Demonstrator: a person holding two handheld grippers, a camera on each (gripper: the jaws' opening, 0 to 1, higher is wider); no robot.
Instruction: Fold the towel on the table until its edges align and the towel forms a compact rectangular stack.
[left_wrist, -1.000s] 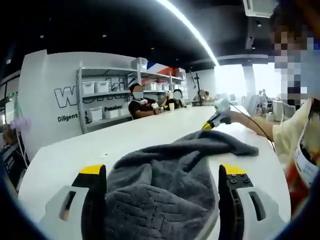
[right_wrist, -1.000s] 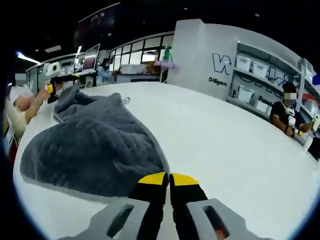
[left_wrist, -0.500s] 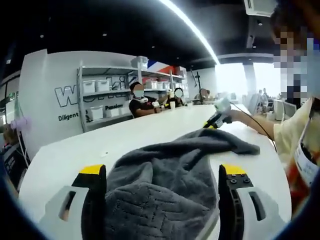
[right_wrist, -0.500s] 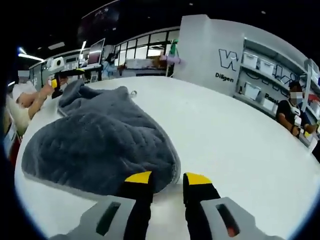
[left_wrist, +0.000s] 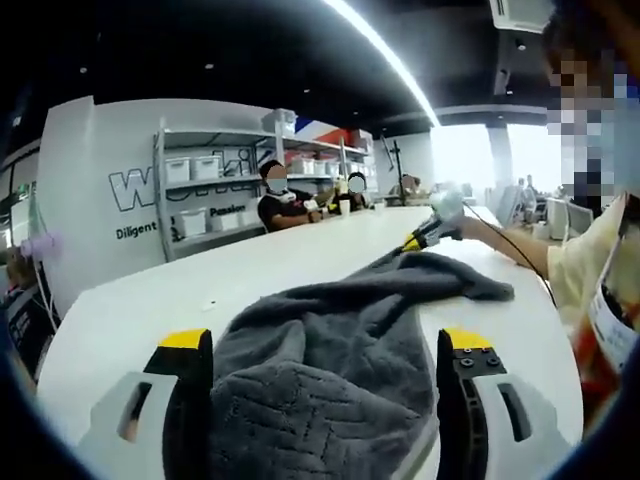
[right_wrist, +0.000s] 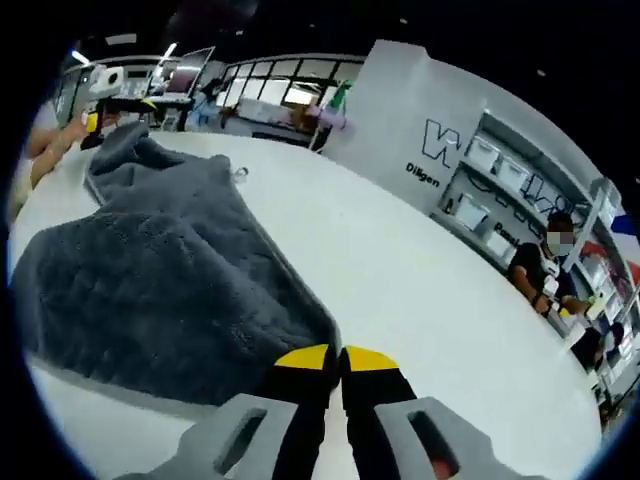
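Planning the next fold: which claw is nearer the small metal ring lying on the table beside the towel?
Left. The ring lies by the towel's far end where the left claw is; the right claw pinches the opposite corner.

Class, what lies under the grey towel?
The white table lies under the grey towel; anything beneath the cloth is covered and cannot be seen.
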